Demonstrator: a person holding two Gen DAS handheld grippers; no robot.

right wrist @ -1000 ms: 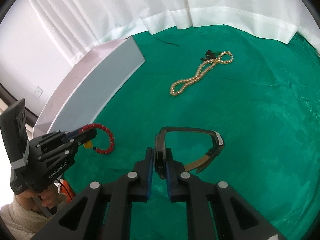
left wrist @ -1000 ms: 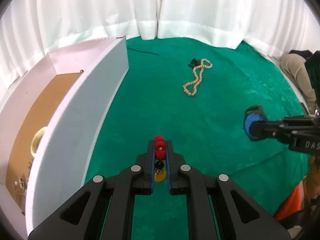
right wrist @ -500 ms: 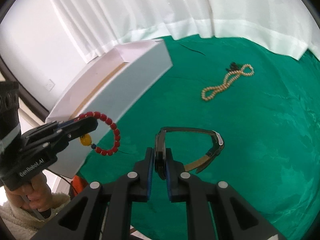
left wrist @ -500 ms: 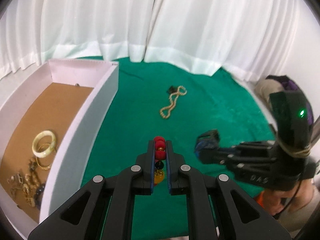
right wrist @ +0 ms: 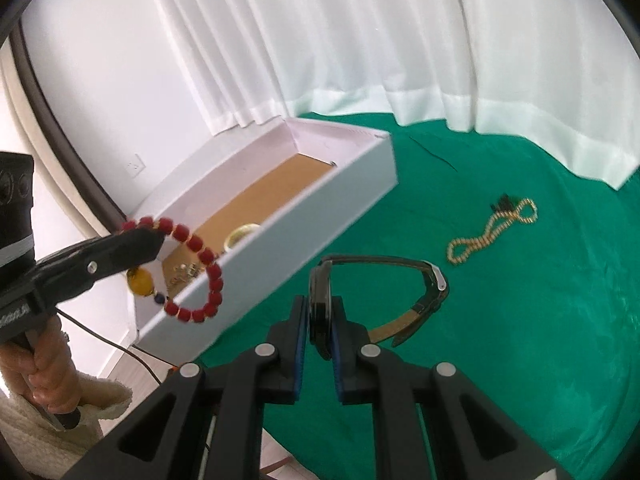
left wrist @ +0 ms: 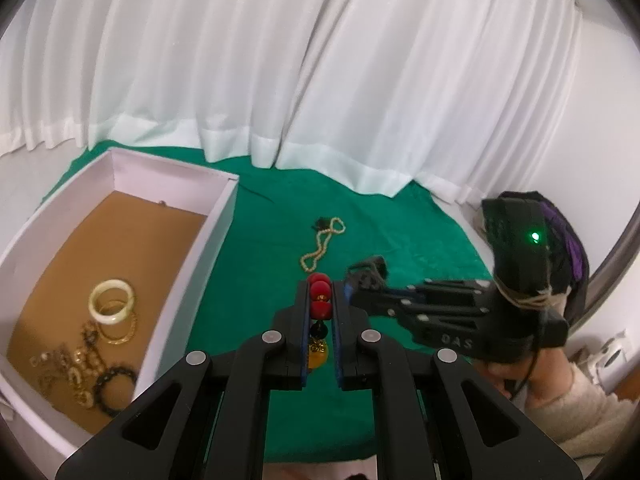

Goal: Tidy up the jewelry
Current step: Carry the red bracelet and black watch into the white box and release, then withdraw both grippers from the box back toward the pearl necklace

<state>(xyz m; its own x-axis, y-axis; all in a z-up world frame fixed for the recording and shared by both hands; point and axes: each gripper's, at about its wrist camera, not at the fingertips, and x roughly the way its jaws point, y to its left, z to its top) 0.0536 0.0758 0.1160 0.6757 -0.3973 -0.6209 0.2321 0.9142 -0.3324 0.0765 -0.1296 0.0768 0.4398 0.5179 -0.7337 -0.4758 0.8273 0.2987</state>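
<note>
My left gripper [left wrist: 319, 292] is shut on a red bead bracelet [left wrist: 319, 300] with a yellow bead, held in the air to the right of the white box [left wrist: 208, 248]. In the right wrist view the left gripper [right wrist: 154, 236] holds the bracelet [right wrist: 200, 248] hanging in front of the box's near corner [right wrist: 280, 240]. My right gripper [right wrist: 320, 308] is shut on a black wristwatch [right wrist: 320, 304], its strap looping forward, above the green cloth [right wrist: 520, 320]. It also shows in the left wrist view [left wrist: 366, 276]. A pearl necklace [right wrist: 492, 232] lies on the cloth.
The box has a brown floor [left wrist: 104, 248] holding a cream bangle [left wrist: 111, 295], gold chains and a dark bracelet [left wrist: 114, 384]. White curtains [left wrist: 280, 80] hang behind the table. The cloth's front edge is close below both grippers.
Both grippers have risen and pulled back with their loads. The box interior has come into view, and the left gripper with the bracelet is now nearer the box's near corner.
</note>
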